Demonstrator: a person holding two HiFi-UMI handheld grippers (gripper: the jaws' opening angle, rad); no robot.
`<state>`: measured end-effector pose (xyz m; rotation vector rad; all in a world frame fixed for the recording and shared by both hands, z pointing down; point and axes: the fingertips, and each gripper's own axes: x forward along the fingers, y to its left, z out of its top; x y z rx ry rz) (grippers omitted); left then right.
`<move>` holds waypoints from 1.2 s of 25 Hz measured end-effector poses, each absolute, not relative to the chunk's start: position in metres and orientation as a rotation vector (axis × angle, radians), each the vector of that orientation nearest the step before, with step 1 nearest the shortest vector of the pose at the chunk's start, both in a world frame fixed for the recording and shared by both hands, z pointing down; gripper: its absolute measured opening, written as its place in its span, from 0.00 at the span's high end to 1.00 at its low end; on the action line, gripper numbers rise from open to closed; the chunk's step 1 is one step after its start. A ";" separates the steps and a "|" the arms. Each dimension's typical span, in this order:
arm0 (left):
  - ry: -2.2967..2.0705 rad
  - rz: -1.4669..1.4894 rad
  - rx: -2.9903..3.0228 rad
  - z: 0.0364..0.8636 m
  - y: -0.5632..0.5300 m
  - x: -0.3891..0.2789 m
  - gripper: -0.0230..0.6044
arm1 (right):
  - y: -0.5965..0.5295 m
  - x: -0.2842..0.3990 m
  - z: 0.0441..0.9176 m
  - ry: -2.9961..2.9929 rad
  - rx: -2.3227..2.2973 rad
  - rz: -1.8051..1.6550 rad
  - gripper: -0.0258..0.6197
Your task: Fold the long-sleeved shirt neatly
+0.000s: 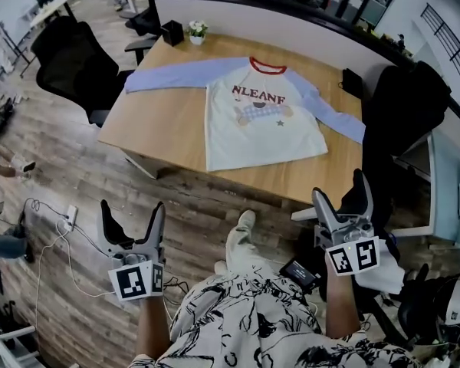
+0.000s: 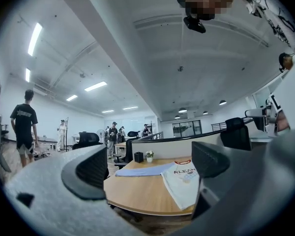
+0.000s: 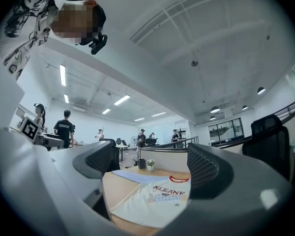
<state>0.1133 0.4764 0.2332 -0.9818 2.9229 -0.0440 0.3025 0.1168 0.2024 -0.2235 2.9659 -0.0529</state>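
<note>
A long-sleeved shirt (image 1: 261, 117) lies flat on the wooden table (image 1: 169, 125), white body, red collar, light blue sleeves spread to both sides, print facing up. It also shows in the left gripper view as the shirt (image 2: 184, 183) and in the right gripper view as the shirt (image 3: 160, 200). My left gripper (image 1: 132, 221) is open, held well short of the table, over the floor. My right gripper (image 1: 342, 198) is open too, near the table's front right corner. Neither holds anything.
A small potted plant (image 1: 197, 31) and a black box (image 1: 172, 32) stand at the table's far edge. Black office chairs stand at the left (image 1: 73, 60) and right (image 1: 406, 106). Cables (image 1: 54, 236) lie on the floor. People stand far off (image 2: 23, 124).
</note>
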 end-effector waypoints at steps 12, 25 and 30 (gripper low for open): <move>2.921 -0.058 -0.901 0.203 0.395 -0.006 0.12 | 0.024 0.172 0.179 2.952 -0.168 -0.060 0.22; 2.997 -0.077 -0.866 0.215 0.327 -0.062 0.12 | -0.047 0.098 0.195 2.987 -0.087 -0.115 0.22; 3.021 -0.070 -0.844 0.225 0.323 -0.086 0.12 | -0.052 0.076 0.204 3.000 -0.075 -0.123 0.22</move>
